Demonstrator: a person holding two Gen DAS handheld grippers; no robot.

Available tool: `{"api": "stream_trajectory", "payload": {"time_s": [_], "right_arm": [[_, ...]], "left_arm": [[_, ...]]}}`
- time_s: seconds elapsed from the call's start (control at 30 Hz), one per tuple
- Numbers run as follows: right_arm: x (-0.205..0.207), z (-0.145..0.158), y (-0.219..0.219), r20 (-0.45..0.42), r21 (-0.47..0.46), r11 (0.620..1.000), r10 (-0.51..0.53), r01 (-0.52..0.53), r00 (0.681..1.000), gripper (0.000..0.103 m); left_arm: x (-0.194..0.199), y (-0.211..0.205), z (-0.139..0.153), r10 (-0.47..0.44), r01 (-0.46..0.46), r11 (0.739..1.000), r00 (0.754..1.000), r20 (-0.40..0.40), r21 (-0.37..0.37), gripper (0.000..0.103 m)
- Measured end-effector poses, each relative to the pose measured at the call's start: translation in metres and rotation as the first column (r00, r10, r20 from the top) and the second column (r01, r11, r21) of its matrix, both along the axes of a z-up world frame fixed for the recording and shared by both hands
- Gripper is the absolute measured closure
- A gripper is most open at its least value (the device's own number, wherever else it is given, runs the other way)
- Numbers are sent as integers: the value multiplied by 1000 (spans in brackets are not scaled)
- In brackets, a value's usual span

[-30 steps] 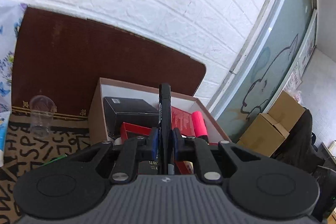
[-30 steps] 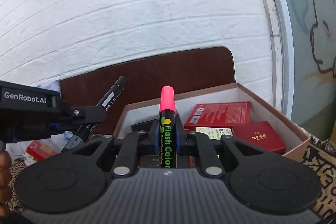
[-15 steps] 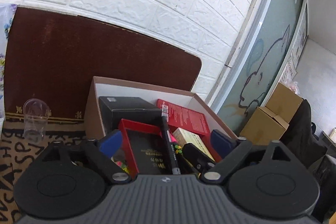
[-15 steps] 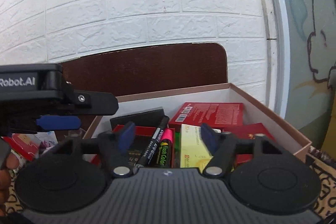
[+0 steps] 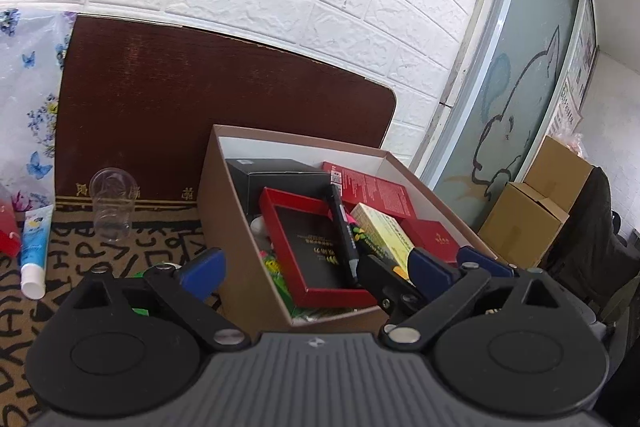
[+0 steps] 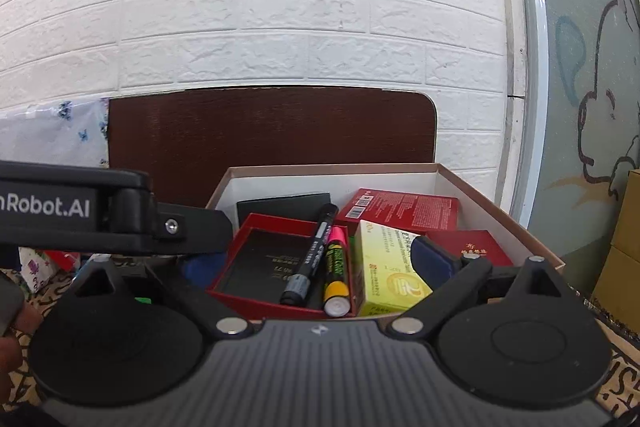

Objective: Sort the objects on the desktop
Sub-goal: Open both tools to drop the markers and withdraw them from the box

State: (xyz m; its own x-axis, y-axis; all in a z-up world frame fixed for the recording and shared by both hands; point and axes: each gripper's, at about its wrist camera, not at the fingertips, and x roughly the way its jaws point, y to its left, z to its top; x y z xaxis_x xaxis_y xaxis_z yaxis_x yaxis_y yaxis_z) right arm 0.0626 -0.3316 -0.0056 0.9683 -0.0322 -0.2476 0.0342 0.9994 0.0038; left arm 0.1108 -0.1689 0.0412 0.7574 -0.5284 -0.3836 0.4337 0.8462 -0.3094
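Note:
A brown cardboard box (image 5: 224,219) (image 6: 532,239) holds red boxes, a black box and a yellow box (image 6: 384,267). A black marker (image 5: 343,231) (image 6: 310,255) lies across the red tray (image 5: 316,251) in it. A pink and yellow highlighter (image 6: 335,267) lies beside the marker. My left gripper (image 5: 316,267) is open and empty above the box's near left corner. My right gripper (image 6: 316,265) is open and empty above the box's near edge; one of its fingers (image 5: 384,287) shows in the left wrist view. The left gripper's body (image 6: 100,223) shows at the left of the right wrist view.
A clear plastic cup (image 5: 112,203) and a blue and white tube (image 5: 34,251) lie on the patterned cloth left of the box. A dark brown board (image 5: 200,115) leans on the white brick wall. Cardboard cartons (image 5: 532,211) stand at the right.
Both grippers have opened and let go: the black marker and the pink highlighter now lie in the box. Both grippers have drawn back a little.

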Motion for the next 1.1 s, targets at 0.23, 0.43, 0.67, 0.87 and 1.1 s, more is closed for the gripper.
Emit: {"api": "stream_trajectory", "payload": {"time_s": [0.23, 0.43, 0.67, 0.87, 1.1], "right_arm": [[-17, 2, 18, -11, -6, 999, 34, -34, 999, 6], [-31, 4, 39, -19, -18, 996, 86, -86, 996, 2], [-43, -3, 83, -52, -53, 977, 205, -208, 977, 2], [-43, -15, 126, -97, -56, 944, 318, -324, 943, 2], [-33, -30, 157, -167, -58, 918, 377, -391, 911, 2]], "left_arm": [[-23, 13, 2, 15, -15, 999, 1000, 10, 31, 3], [-45, 41, -4, 61, -61, 998, 998, -1, 3, 3], [-70, 93, -22, 166, -168, 985, 985, -49, -39, 2], [-78, 136, -40, 243, -249, 968, 964, -108, -41, 2], [-62, 173, -55, 331, -338, 940, 934, -136, -35, 3]]}}
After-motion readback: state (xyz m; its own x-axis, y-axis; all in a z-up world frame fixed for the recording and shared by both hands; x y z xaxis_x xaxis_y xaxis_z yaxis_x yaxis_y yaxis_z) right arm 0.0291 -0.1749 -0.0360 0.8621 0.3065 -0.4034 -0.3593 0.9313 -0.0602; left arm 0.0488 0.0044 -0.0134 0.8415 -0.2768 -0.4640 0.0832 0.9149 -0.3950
